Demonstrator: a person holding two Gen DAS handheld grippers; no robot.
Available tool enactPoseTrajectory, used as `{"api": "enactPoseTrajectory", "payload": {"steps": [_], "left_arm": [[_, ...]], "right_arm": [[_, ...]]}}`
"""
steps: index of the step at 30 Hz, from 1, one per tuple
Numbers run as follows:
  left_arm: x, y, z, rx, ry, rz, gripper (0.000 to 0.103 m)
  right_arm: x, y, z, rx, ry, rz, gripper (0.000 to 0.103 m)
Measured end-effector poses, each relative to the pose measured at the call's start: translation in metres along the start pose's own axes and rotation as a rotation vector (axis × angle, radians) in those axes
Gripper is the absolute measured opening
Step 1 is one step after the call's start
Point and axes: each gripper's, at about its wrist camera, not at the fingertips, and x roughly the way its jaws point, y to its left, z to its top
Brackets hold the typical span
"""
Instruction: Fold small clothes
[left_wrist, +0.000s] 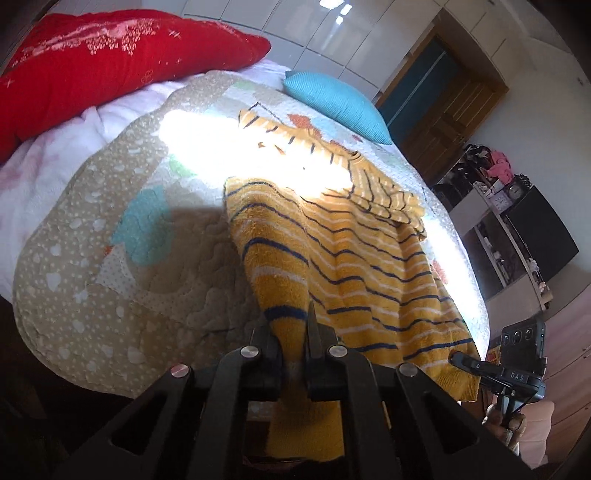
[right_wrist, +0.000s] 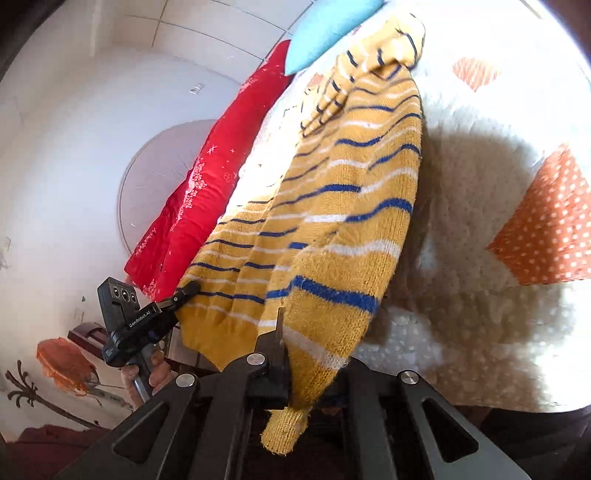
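Observation:
A small mustard-yellow knit sweater (left_wrist: 351, 251) with navy and white stripes lies on the quilted bedspread (left_wrist: 122, 236), its lower part hanging over the near edge. My left gripper (left_wrist: 291, 332) is shut on the hem at one bottom corner. My right gripper (right_wrist: 291, 343) is shut on the other bottom corner, with the sweater (right_wrist: 332, 206) draped over its fingers. The right gripper also shows in the left wrist view (left_wrist: 458, 359) at the sweater's edge. The left gripper shows in the right wrist view (right_wrist: 190, 287) at the hem.
A red pillow (left_wrist: 110, 62) and a turquoise cushion (left_wrist: 340, 103) lie at the bed's far end. A shelf unit with clutter (left_wrist: 506, 221) and a wooden door (left_wrist: 450, 107) stand to the right. The bed edge is right below the grippers.

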Motion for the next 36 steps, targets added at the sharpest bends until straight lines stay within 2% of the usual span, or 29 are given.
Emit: {"api": "enactPoseTrajectory", "payload": {"steps": [4, 8, 10, 12, 14, 17, 22, 25, 30, 33, 36], "left_arm": [[-0.014, -0.007, -0.017, 0.004, 0.015, -0.029, 0.007], [0.005, -0.002, -0.033, -0.015, 0.082, 0.007, 0.007], [0.013, 0.01, -0.032, -0.059, 0.113, 0.006, 0.007], [0.014, 0.018, -0.02, -0.092, 0.105, -0.013, 0.007], [0.014, 0.018, -0.002, -0.107, 0.067, -0.026, 0.007], [0.021, 0.015, 0.04, -0.114, 0.001, -0.053, 0.007], [0.063, -0.005, 0.121, -0.091, -0.075, -0.053, 0.008], [0.102, -0.008, 0.154, -0.08, -0.067, -0.019, 0.008], [0.157, 0.0, 0.179, -0.092, 0.011, -0.001, 0.008], [0.177, 0.014, 0.197, -0.151, 0.023, -0.039, 0.012], [0.198, 0.03, 0.216, -0.239, 0.042, -0.123, 0.023]], "right_arm": [[-0.017, 0.013, -0.017, -0.023, 0.007, -0.01, 0.007], [-0.008, 0.001, -0.035, 0.021, 0.06, -0.018, 0.007], [-0.007, -0.008, -0.032, 0.039, 0.072, -0.02, 0.007], [0.001, 0.001, -0.02, 0.013, 0.064, -0.032, 0.007], [-0.002, 0.014, 0.0, -0.036, 0.033, -0.037, 0.007], [-0.001, 0.027, 0.049, -0.084, -0.046, -0.031, 0.007], [0.015, 0.035, 0.143, -0.125, -0.17, -0.08, 0.007], [0.034, 0.031, 0.188, -0.119, -0.202, -0.13, 0.007], [0.062, 0.001, 0.238, -0.054, -0.173, -0.166, 0.008], [0.073, -0.021, 0.26, -0.009, -0.15, -0.162, 0.01], [0.085, -0.044, 0.284, 0.069, -0.142, -0.147, 0.013]]}}
